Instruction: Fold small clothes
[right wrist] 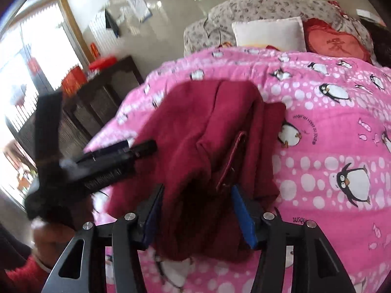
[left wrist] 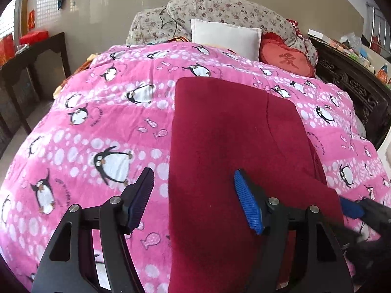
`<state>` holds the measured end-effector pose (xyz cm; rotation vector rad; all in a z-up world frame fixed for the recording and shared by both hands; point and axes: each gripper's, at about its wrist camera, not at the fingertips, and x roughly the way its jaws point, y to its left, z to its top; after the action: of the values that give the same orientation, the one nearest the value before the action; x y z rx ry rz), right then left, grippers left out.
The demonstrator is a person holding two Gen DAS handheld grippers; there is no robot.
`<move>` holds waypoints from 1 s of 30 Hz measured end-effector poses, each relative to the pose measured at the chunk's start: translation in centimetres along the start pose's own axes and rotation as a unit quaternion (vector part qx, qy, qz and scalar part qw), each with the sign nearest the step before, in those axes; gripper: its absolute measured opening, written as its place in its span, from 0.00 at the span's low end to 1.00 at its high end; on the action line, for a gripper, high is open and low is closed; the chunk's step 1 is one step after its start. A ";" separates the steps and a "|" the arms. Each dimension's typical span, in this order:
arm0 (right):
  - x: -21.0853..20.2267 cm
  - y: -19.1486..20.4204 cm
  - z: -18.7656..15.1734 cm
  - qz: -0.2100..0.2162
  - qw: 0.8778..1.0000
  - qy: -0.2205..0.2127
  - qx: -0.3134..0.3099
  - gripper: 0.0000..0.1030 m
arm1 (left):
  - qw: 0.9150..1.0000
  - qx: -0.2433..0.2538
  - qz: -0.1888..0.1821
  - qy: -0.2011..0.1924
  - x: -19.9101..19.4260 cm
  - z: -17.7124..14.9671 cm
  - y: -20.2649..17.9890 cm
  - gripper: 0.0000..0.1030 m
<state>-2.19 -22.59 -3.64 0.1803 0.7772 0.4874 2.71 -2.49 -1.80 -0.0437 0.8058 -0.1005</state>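
A dark red garment (left wrist: 232, 151) lies partly folded on a pink penguin-print quilt (left wrist: 97, 112). My left gripper (left wrist: 193, 200) is open just above the garment's near left edge, its right finger over the cloth and its left over the quilt. In the right wrist view the garment (right wrist: 195, 131) is bunched, and a thick fold of it sits between the wide-set jaws of my right gripper (right wrist: 198, 212). The jaws do not visibly press it. The left gripper (right wrist: 117, 156) shows blurred at the left there, and the right gripper's blue pad (left wrist: 352, 207) shows in the left wrist view.
A white pillow (left wrist: 224, 36), a red heart cushion (left wrist: 286, 58) and a floral bolster (left wrist: 220, 9) lie at the bed's head. A dark wooden table (left wrist: 31, 56) stands left of the bed. A carved dark headboard (left wrist: 349, 83) with clutter runs along the right.
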 end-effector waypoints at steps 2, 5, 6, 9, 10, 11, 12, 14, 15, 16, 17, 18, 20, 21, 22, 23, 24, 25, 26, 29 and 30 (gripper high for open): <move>-1.0 0.3 0.2 0.003 1.000 -0.015 -0.001 0.52 | 1.000 -0.006 0.003 -0.005 -0.5 -0.1 0.2 0.66; -1.5 0.9 0.5 0.009 1.000 -0.023 0.000 0.52 | 1.000 -0.009 0.002 -0.003 -0.7 -0.3 0.3 0.66; -1.4 1.3 0.7 0.011 1.000 -0.021 -0.003 0.52 | 1.000 -0.009 0.002 -0.002 -0.8 -0.3 0.3 0.66; -1.5 2.2 1.5 0.005 1.000 -0.026 -0.017 0.52 | 1.000 -0.012 0.000 0.002 -1.0 -0.4 0.4 0.66; -1.6 2.3 1.7 0.003 0.999 -0.029 -0.018 0.52 | 1.000 -0.013 -0.002 0.003 -1.2 -0.4 0.5 0.66; -1.5 2.3 1.9 0.001 0.999 -0.031 -0.016 0.52 | 1.000 -0.014 -0.004 0.002 -1.3 -0.4 0.6 0.66; -1.4 2.2 2.2 -0.003 0.999 -0.030 -0.013 0.52 | 1.000 -0.013 -0.002 0.002 -1.3 -0.4 0.6 0.66; -1.1 2.0 2.8 -0.005 1.000 -0.030 -0.007 0.52 | 1.000 -0.010 0.003 0.003 -1.3 -0.3 0.7 0.66; -0.9 2.0 3.1 -0.005 0.999 -0.032 -0.006 0.52 | 1.000 -0.009 0.005 0.003 -1.3 -0.2 0.8 0.66; -0.8 2.0 3.3 -0.008 0.999 -0.034 -0.006 0.52 | 1.000 -0.010 0.006 0.002 -1.2 -0.2 0.9 0.66; -0.6 2.1 3.6 -0.011 0.999 -0.034 -0.009 0.52 | 1.000 -0.013 0.007 0.001 -1.1 -0.1 1.0 0.66; -0.3 2.1 3.8 -0.013 0.999 -0.032 -0.012 0.52 | 1.000 -0.017 0.008 0.000 -1.1 -0.1 1.2 0.66; 0.2 2.2 4.4 -0.023 0.999 -0.030 -0.019 0.53 | 1.000 -0.022 0.008 -0.002 -0.9 0.1 1.5 0.66; 0.5 2.2 4.7 -0.028 0.999 -0.031 -0.021 0.53 | 1.000 -0.024 0.009 -0.002 -0.8 0.2 1.5 0.66; 0.9 2.1 4.9 -0.035 0.999 -0.029 -0.021 0.53 | 1.000 -0.024 0.009 -0.002 -0.7 0.3 1.6 0.66; 1.1 1.9 5.1 -0.040 0.999 -0.027 -0.018 0.53 | 1.000 -0.024 0.010 -0.003 -0.7 0.4 1.6 0.66; 1.4 1.7 5.3 -0.043 0.999 -0.025 -0.013 0.53 | 1.000 -0.024 0.011 -0.004 -0.6 0.5 1.6 0.66; 1.7 1.5 5.5 -0.046 0.999 -0.023 -0.008 0.53 | 1.000 -0.024 0.012 -0.004 -0.6 0.5 1.6 0.66; 1.8 1.3 5.6 -0.049 0.999 -0.022 -0.004 0.53 | 1.000 -0.024 0.012 -0.004 -0.5 0.5 1.6 0.66; 1.9 1.4 5.3 -0.044 0.999 -0.019 -0.005 0.52 | 1.000 -0.024 0.012 -0.004 -0.3 0.5 1.6 0.66; 1.8 1.6 5.0 -0.039 0.999 -0.015 -0.009 0.52 | 1.000 -0.024 0.012 -0.004 -0.3 0.6 1.6 0.66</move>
<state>1.95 -20.24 -0.71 0.1400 0.7469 0.4161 3.00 -0.84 -1.31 -0.0799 0.8007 -0.0590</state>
